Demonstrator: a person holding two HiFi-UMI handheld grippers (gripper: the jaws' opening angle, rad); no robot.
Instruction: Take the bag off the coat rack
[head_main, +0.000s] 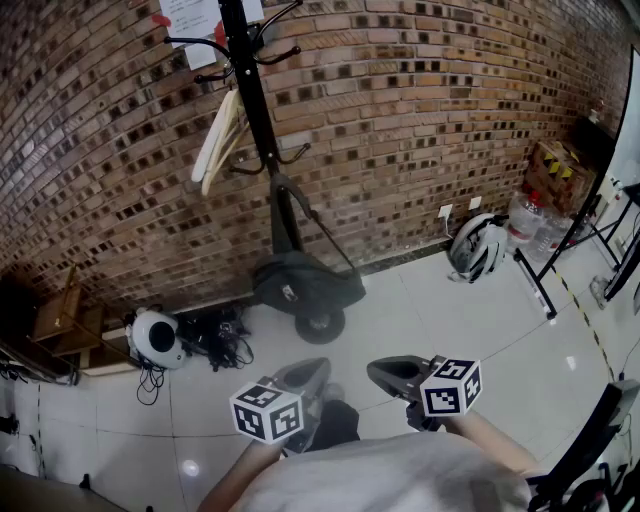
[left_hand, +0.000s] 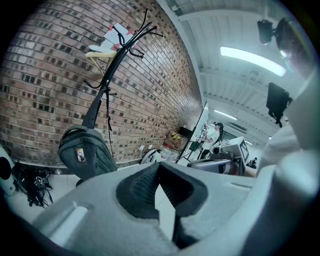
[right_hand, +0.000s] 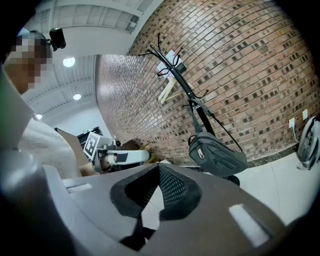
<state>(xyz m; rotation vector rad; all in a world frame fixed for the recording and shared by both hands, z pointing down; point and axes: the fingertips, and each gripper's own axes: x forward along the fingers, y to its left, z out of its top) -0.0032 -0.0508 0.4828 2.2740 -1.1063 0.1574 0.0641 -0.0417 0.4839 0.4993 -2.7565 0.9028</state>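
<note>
The bag (head_main: 305, 283), hung on the coat rack (head_main: 252, 100), is not yet reached; left tool (head_main: 305, 372) and right tool (head_main: 393, 373) are held closed, empty. Approach and opening are judged needed.

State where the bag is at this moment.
In the head view, the bag hangs at centre from the coat rack against the brick wall. It sits low, just above the rack's base.
</note>
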